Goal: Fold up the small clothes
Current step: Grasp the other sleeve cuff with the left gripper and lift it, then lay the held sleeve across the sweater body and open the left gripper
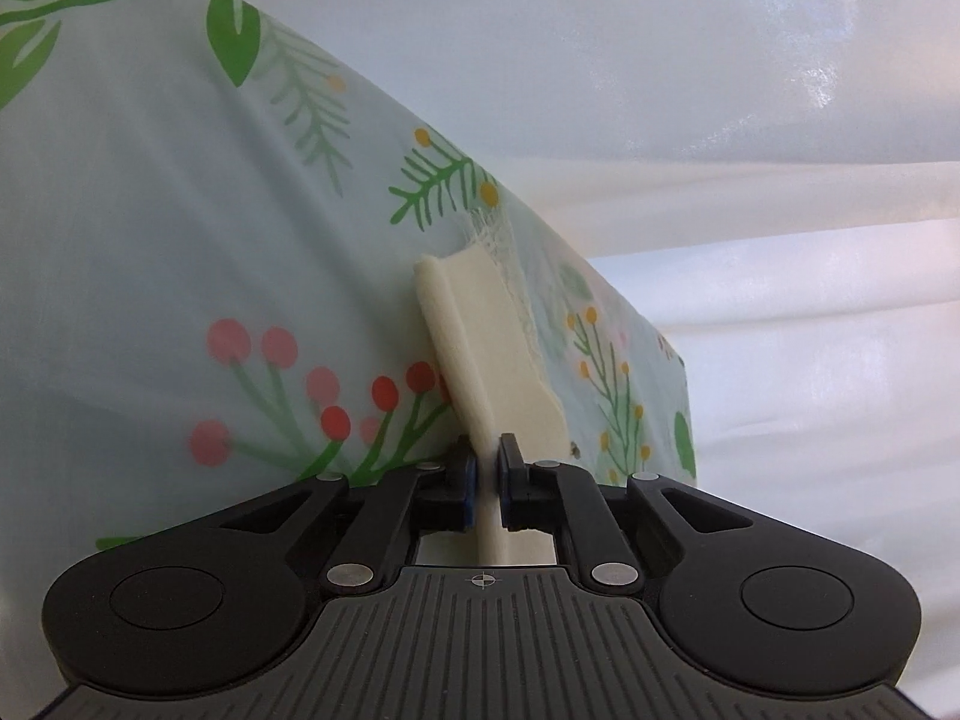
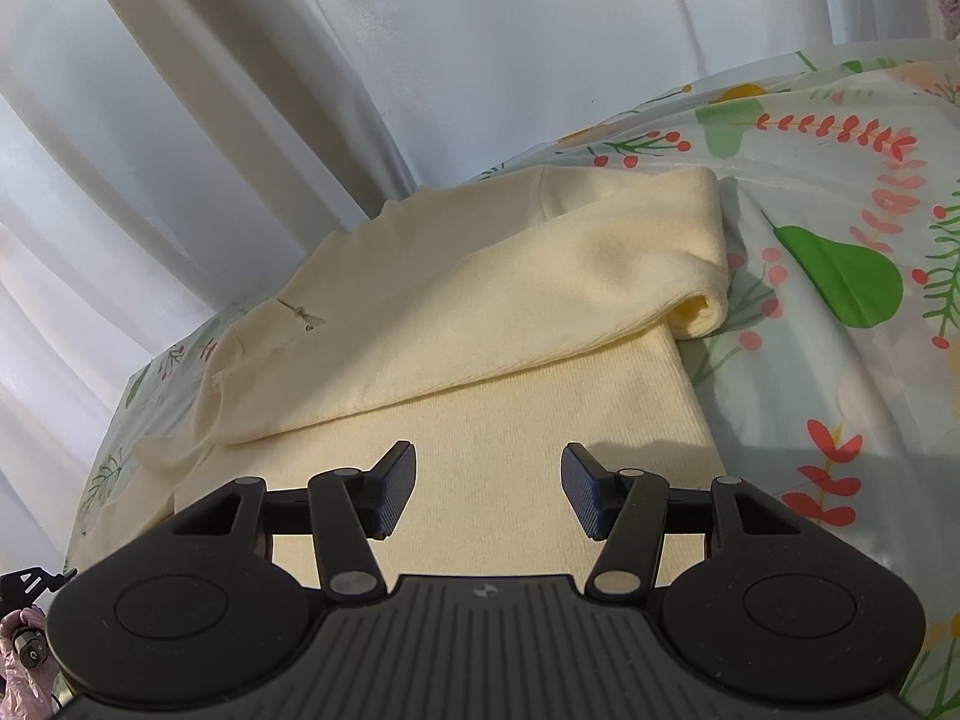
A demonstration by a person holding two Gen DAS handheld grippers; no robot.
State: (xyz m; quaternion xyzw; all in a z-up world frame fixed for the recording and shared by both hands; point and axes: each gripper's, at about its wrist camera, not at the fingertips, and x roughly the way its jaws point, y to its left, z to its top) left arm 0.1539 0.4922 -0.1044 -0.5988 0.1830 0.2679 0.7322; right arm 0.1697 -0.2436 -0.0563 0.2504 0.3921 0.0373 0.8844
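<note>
A cream knitted top (image 2: 480, 300) lies flat on the floral tablecloth (image 2: 810, 360), with one sleeve (image 2: 660, 240) folded across its body. My right gripper (image 2: 487, 480) stands open just over the lower part of the top, with nothing pinched between its pads. In the left wrist view, my left gripper (image 1: 487, 456) is shut on a thin edge of the same cream top (image 1: 480, 324). That edge rises in a narrow strip from the jaws over the tablecloth (image 1: 180, 240).
Pale curtains (image 2: 300, 90) hang close behind the table's far edge (image 1: 780, 120). A hand in a pink glove (image 2: 24, 660) shows at the lower left of the right wrist view. The patterned cloth extends to the right of the top.
</note>
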